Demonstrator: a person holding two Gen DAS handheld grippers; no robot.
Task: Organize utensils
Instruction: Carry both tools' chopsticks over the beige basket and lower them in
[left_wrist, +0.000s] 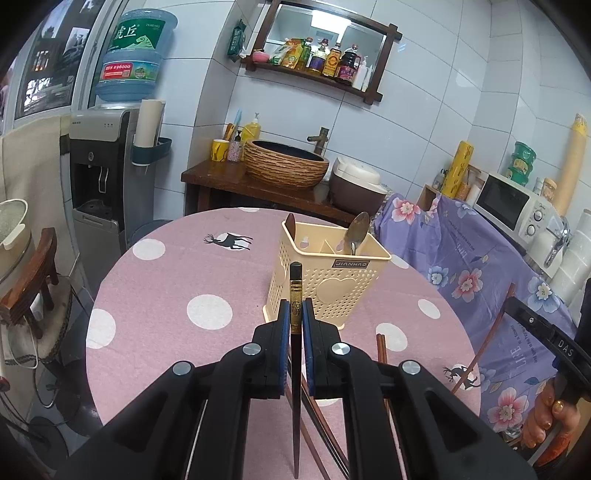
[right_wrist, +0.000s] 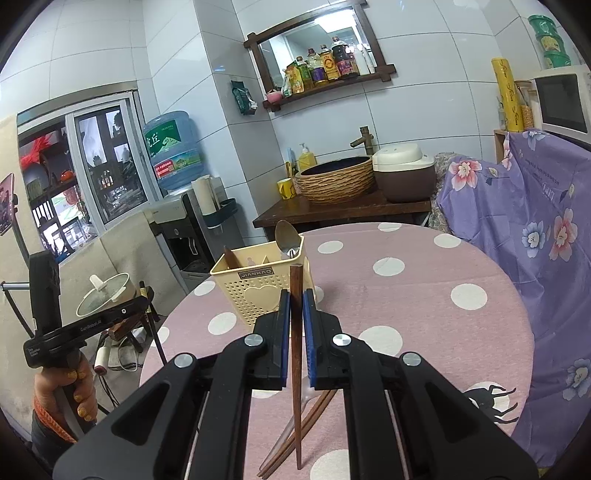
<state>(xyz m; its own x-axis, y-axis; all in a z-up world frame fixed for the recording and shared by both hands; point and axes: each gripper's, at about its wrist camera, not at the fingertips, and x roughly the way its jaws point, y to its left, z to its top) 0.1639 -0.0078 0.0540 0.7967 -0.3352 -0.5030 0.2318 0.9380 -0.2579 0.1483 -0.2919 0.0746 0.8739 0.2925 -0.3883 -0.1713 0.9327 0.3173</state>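
A cream perforated utensil holder (left_wrist: 332, 284) stands on the pink dotted tablecloth, also in the right wrist view (right_wrist: 258, 288). It holds a metal spoon (left_wrist: 357, 229) and a dark brown utensil (left_wrist: 290, 223). My left gripper (left_wrist: 295, 314) is shut on a dark chopstick with a gold band (left_wrist: 295, 291), held upright just before the holder. My right gripper (right_wrist: 296, 306) is shut on a brown wooden chopstick (right_wrist: 295, 288), also upright near the holder. More chopsticks (right_wrist: 314, 410) and a clear plastic spoon (right_wrist: 303, 402) lie on the table under the grippers.
The round table (left_wrist: 166, 288) has a purple floral cloth (left_wrist: 480, 266) beside it on the right. A wooden stand with a woven basin (left_wrist: 286, 162) and a rice cooker (left_wrist: 356, 184) is behind. A water dispenser (left_wrist: 99, 177) stands at the left.
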